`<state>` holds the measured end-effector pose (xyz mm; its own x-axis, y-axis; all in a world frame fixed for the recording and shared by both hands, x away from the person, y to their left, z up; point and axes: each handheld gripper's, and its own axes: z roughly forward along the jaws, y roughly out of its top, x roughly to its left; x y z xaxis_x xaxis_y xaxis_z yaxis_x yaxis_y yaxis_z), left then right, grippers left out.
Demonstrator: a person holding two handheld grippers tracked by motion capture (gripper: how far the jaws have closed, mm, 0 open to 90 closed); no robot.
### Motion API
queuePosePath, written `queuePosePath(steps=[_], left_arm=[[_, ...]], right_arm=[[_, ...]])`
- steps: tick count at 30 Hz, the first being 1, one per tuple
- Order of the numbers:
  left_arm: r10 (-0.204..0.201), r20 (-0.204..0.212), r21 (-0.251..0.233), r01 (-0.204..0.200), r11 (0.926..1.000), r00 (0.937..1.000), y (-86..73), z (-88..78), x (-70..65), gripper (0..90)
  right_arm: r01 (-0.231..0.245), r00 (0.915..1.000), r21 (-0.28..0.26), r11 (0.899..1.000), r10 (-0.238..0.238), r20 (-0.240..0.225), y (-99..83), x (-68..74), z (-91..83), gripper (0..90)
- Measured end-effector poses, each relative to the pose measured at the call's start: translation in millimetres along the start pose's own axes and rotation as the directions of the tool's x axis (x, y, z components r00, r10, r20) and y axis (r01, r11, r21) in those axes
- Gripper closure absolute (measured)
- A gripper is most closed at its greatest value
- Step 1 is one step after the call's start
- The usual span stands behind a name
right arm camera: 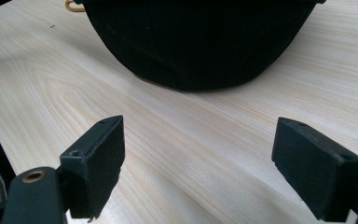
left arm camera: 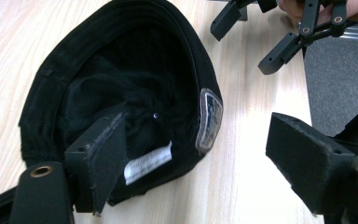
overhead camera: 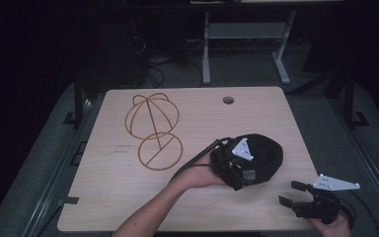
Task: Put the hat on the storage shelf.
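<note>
A black cap (overhead camera: 265, 152) lies on the wooden table (overhead camera: 123, 197), right of centre, its inside turned up toward my left gripper. In the left gripper view the cap (left arm camera: 121, 70) shows a white label (left arm camera: 148, 162) and a patch (left arm camera: 209, 119) at its rim. My left gripper (overhead camera: 237, 174) is open and straddles that rim (left arm camera: 200, 154): one jaw sits inside the cap, the other outside over bare wood. My right gripper (overhead camera: 292, 194) hovers open near the table's front right corner, apart from the cap (right arm camera: 200, 42), with nothing between its fingers (right arm camera: 200, 140).
A gold wire hat stand (overhead camera: 153, 131) lies on the table's left half, and a sliver of the stand (right arm camera: 74, 5) shows behind the cap. A round cable hole (overhead camera: 228, 100) sits near the far edge. Dark floor, cables and a desk frame (overhead camera: 246, 44) lie beyond.
</note>
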<state>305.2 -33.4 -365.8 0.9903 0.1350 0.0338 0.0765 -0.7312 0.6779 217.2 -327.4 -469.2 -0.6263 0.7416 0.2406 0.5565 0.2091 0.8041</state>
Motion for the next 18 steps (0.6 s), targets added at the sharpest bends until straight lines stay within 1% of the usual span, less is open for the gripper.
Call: queuePosePath(steps=[1, 2, 5, 6, 7, 8, 10, 11, 12, 13, 14, 17, 18], left_arm=[[0.000, 0.000, 0.000, 0.000, 1.0000, 1.0000, 0.0, 0.0, 0.0, 23.4], [0.016, -0.003, 0.023, -0.016, 0.9996, 0.9999, 1.3, 2.9, 1.2, 23.9], [0.015, 0.007, 0.032, -0.015, 0.9994, 0.9999, 1.8, 6.8, 1.7, 26.7], [0.029, 0.006, 0.054, -0.029, 0.9981, 0.9996, 2.5, 8.6, 2.5, 28.1], [0.031, 0.005, 0.063, -0.031, 0.9975, 0.9995, 2.8, 10.3, 3.3, 29.7], [0.025, 0.015, 0.070, -0.026, 0.9972, 0.9996, 3.1, 12.6, 4.9, 30.8], [0.020, 0.021, 0.068, -0.021, 0.9975, 0.9996, 2.9, 13.6, 5.6, 31.7], [0.018, 0.037, 0.073, -0.021, 0.9971, 0.9992, 2.7, 14.4, 6.9, 32.3], [0.003, 0.051, 0.068, -0.006, 0.9976, 0.9987, 2.2, 15.9, 7.0, 32.3], [0.000, 0.059, 0.073, -0.005, 0.9973, 0.9982, 2.2, 16.6, 7.6, 33.2], [0.004, 0.060, 0.085, -0.009, 0.9964, 0.9982, 2.3, 17.9, 8.3, 34.0], [-0.003, 0.075, 0.087, -0.004, 0.9962, 0.9972, 2.2, 20.5, 10.0, 37.6], [0.000, 0.074, 0.097, -0.007, 0.9953, 0.9973, 2.2, 21.6, 10.0, 38.3]], right_arm=[[0.000, 1.0000, 0.000, 1.000, 0.000, 0.000, 0.0, 0.0, 0.0, 16.6], [0.000, 1.0000, -0.002, 1.000, 0.000, 0.001, 0.0, -0.4, 0.0, 16.7], [-0.001, 1.0000, 0.000, 1.000, 0.001, -0.004, 0.3, -0.9, 0.6, 16.7], [0.000, 1.0000, 0.002, 1.000, 0.000, -0.005, 0.3, -0.7, 0.7, 16.7], [0.004, 1.0000, 0.002, 1.000, -0.004, -0.006, 0.1, -0.2, 0.7, 16.7], [0.004, 1.0000, 0.003, 1.000, -0.004, -0.005, 0.1, -0.3, 0.6, 16.7], [0.001, 1.0000, 0.001, 1.000, -0.001, -0.006, 0.1, -0.5, 0.3, 16.7], [-0.002, 1.0000, -0.007, 1.000, 0.002, -0.010, 0.2, -1.3, -0.6, 16.7], [-0.002, 1.0000, -0.007, 1.000, 0.002, -0.010, 0.2, -1.3, -0.6, 16.7], [-0.002, 0.9999, -0.008, 1.000, 0.002, -0.011, 0.1, -1.9, -0.7, 16.7], [-0.001, 0.9999, -0.008, 1.000, 0.001, -0.011, 0.0, -2.2, -0.6, 16.7], [-0.001, 0.9999, -0.001, 1.000, 0.001, -0.013, -0.4, -1.9, -0.2, 16.7], [0.000, 0.9999, -0.005, 1.000, 0.000, -0.015, -0.4, -1.8, 0.1, 16.7]])
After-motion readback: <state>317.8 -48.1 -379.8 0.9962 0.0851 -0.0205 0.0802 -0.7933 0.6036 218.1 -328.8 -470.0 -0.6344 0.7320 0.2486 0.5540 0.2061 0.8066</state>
